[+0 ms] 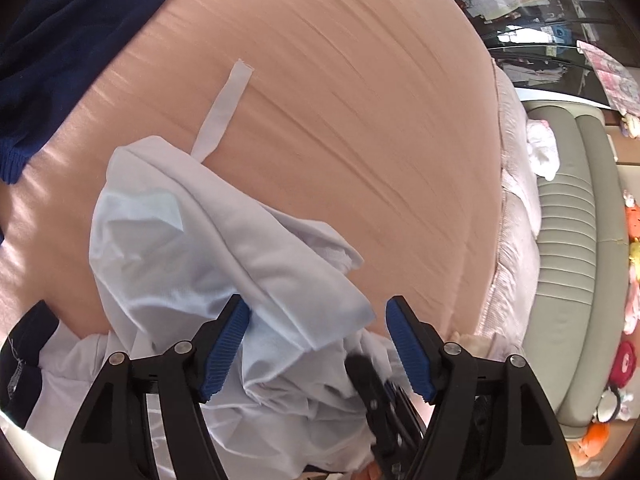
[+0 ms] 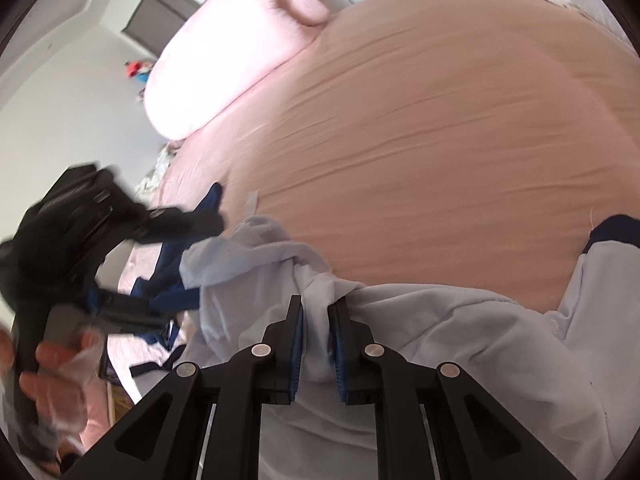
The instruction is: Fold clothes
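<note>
A pale blue-white garment (image 1: pixel 192 240) lies crumpled on the peach bed sheet (image 1: pixel 360 120), with a white strap (image 1: pixel 224 112) trailing from it. My left gripper (image 1: pixel 318 312) hangs above it, open; a fold lies between the blue pads (image 1: pixel 228 340) without being pinched. In the right wrist view, my right gripper (image 2: pixel 316 308) is shut on a bunched fold of the same garment (image 2: pixel 460 340), which has a navy cuff (image 2: pixel 612 228). The left gripper (image 2: pixel 176 268) shows blurred at the left, held by a hand (image 2: pixel 60 360) in a clear glove.
A navy garment (image 1: pixel 72 40) lies at the sheet's far left. A pink duvet (image 2: pixel 224 52) is heaped at the head of the bed. A grey padded bench (image 1: pixel 568 240) with soft toys runs along the bed's right side. The peach sheet stretches wide beyond the garment.
</note>
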